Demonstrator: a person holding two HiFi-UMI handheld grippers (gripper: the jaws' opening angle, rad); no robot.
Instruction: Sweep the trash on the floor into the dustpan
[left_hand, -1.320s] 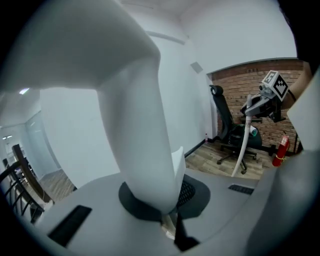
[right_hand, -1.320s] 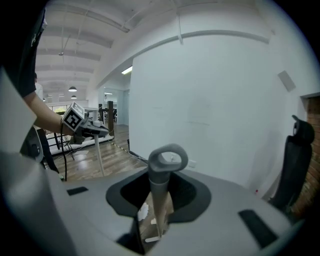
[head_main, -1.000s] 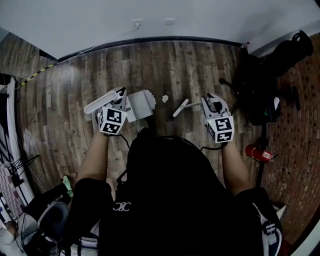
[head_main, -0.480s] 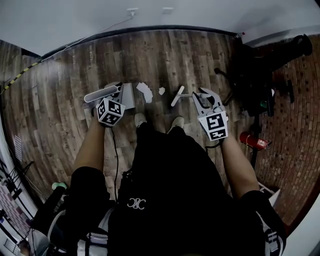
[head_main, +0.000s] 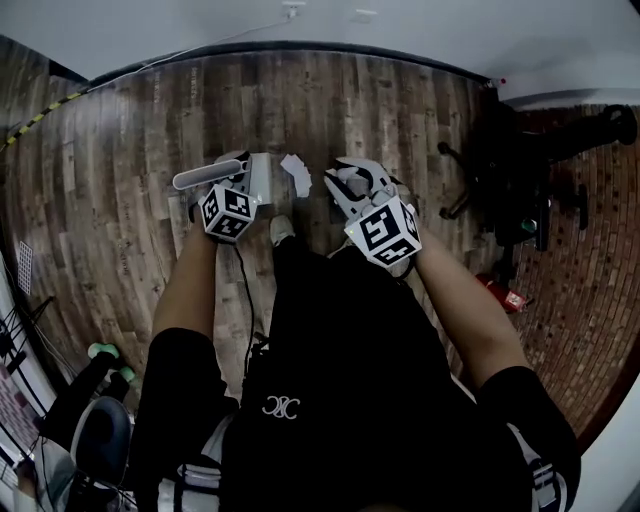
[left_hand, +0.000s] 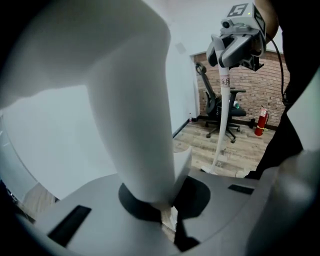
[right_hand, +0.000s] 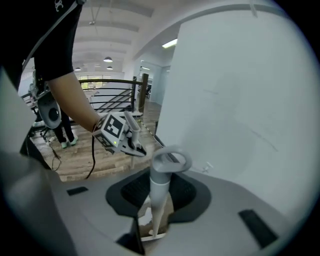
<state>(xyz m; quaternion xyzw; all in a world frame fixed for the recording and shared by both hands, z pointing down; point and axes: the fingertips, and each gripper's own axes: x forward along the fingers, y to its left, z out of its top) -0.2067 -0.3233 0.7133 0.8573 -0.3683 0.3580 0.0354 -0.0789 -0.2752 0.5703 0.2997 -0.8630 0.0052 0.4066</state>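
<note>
Smooth matt plastic dustpan handle (head_main: 205, 177); grainy wood-plank floor (head_main: 130, 150)

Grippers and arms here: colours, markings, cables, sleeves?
Left gripper and right gripper: pale grey bodies, each with a cube of black-and-white square markers. Black cable runs from the left one. Short black sleeves on a black top.

dim head view, heavy fisheye bending; gripper views brighter, near parts blurred
</note>
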